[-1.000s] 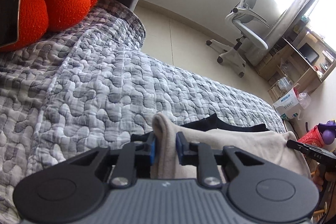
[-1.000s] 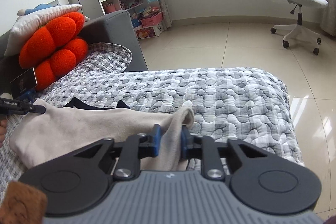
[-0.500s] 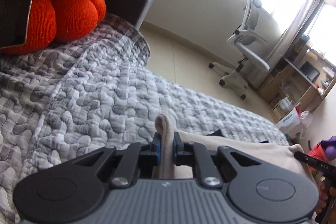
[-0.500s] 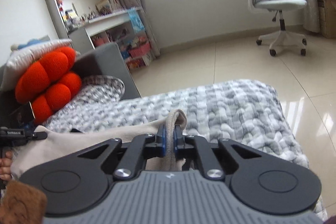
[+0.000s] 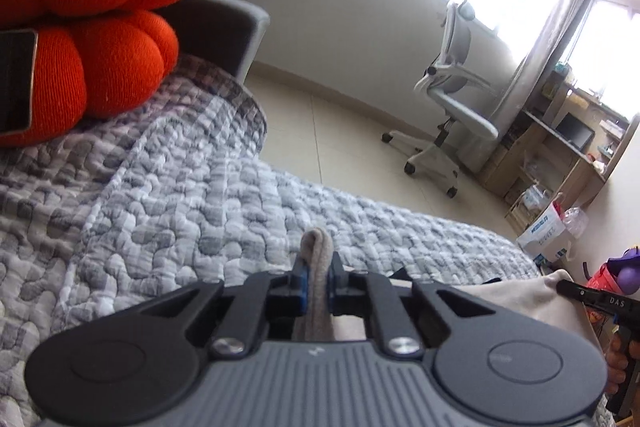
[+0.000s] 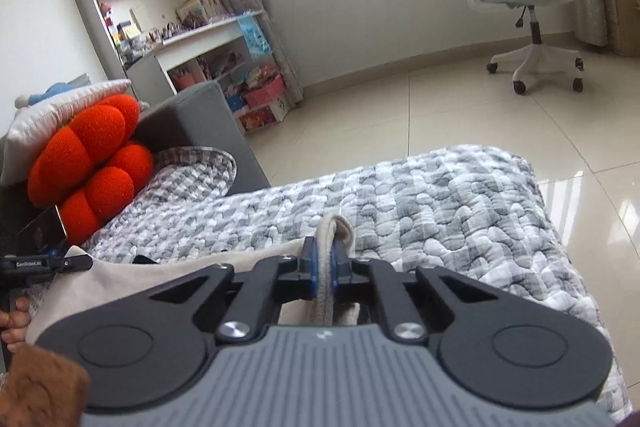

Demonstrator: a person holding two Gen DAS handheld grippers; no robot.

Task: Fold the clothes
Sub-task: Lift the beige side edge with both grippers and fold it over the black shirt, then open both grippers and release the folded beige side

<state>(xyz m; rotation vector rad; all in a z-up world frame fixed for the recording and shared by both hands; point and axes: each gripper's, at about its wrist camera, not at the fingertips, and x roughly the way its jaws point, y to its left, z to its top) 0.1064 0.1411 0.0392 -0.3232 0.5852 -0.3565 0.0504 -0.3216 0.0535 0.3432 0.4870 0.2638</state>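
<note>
Left gripper point(image 5: 317, 281) clamped on a folded edge of the beige garment point(image 5: 536, 297); the fold pokes up just past the fingertips, the rest trails off to their right. Right gripper point(image 6: 325, 267) pinched on the opposite edge, cloth running left of its fingers. Garment hangs between both, above the grey quilt point(image 6: 440, 203). Readable text: "DAS" on the right gripper, "GenRobot.AI" on the left.

Beige garment point(image 6: 160, 269) stretched, perhaps lifted.

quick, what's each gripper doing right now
Left gripper: shut on the beige garment.
Right gripper: shut on the same beige garment.
</note>
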